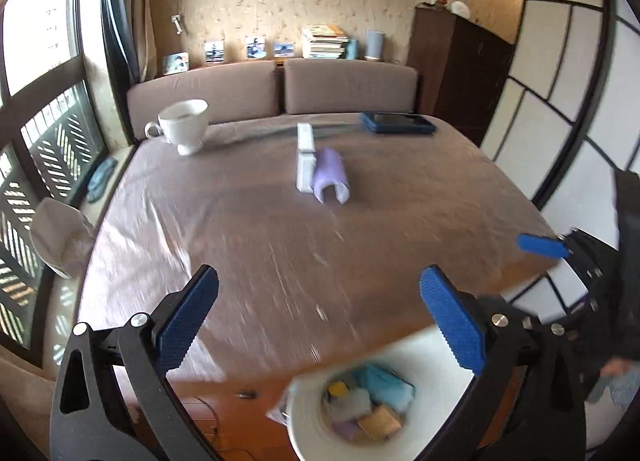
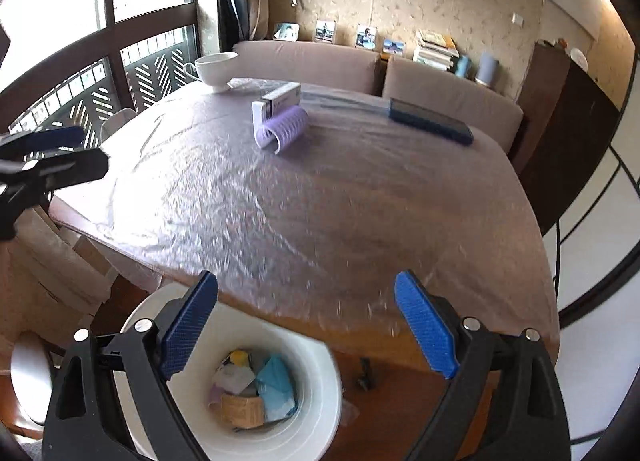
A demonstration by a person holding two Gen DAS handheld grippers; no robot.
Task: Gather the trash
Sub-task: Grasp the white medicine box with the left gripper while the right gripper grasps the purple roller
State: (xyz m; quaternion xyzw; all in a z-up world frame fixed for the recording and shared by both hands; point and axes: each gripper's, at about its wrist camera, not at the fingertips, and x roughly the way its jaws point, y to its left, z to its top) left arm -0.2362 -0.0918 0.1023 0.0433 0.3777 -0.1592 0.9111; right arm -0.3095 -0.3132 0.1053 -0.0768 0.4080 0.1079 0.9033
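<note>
Both the left gripper (image 1: 320, 321) and right gripper (image 2: 306, 323) are hanging spread and empty above the round white trash bin (image 2: 320, 373), lower frame; a drop looks done. Next: reaching toward the lilac ridged curled wrapper (image 2: 286, 127), upper centre.

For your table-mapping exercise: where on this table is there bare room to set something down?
The near half of the table is bare, up to the purple roller. Far edge is crowded: cup, white box, phone.

No lettering can be read anywhere: the white box (image 2: 280, 99) beyond the hand-held gripper (image 2: 306, 327) bears faint print, too blurred to make out.
</note>
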